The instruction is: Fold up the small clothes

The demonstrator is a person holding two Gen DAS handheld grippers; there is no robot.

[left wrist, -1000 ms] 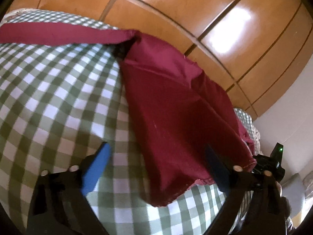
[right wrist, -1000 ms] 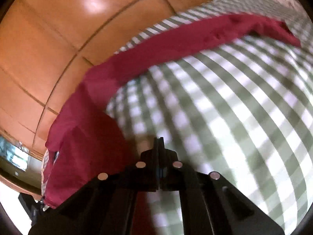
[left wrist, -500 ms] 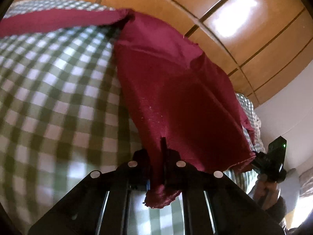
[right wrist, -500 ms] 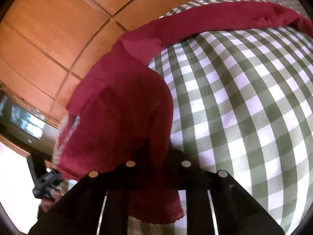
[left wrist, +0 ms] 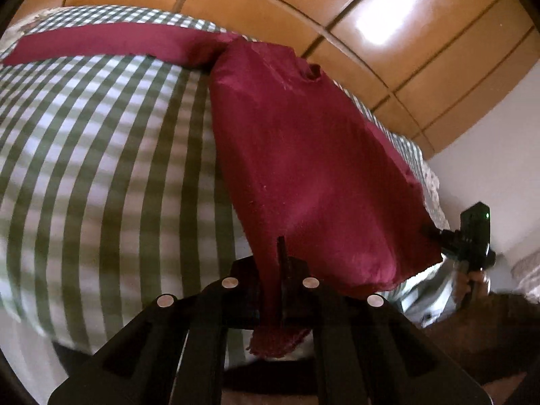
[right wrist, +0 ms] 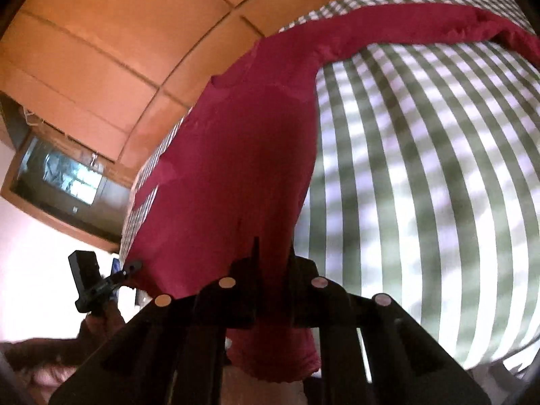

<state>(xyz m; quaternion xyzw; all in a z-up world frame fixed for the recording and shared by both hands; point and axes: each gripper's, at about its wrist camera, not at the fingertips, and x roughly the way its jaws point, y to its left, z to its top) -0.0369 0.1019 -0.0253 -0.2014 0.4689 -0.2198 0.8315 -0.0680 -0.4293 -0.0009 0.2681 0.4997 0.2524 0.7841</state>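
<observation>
A dark red garment [left wrist: 303, 168] lies on a green-and-white checked cloth [left wrist: 101, 168], one long sleeve stretched along the far side. My left gripper [left wrist: 280, 270] is shut on the garment's near hem corner, and the fabric hangs out below the jaws. My right gripper [right wrist: 270, 270] is shut on the other hem corner of the garment [right wrist: 236, 175]. The hem is lifted off the checked cloth [right wrist: 422, 168] between the two grippers. The right gripper also shows at the right of the left wrist view [left wrist: 435, 233], and the left gripper at the lower left of the right wrist view [right wrist: 133, 265].
Orange-brown wooden wardrobe panels [left wrist: 388, 33] stand behind the checked surface. A dark framed screen [right wrist: 64, 182] sits at the left in the right wrist view. A white wall [left wrist: 489, 152] is at the right. The person's hand [left wrist: 472, 280] holds the right gripper.
My left gripper closed on the hem corner, and my right gripper took hold of the other corner. Both have pulled the hem up and toward the near edge.
</observation>
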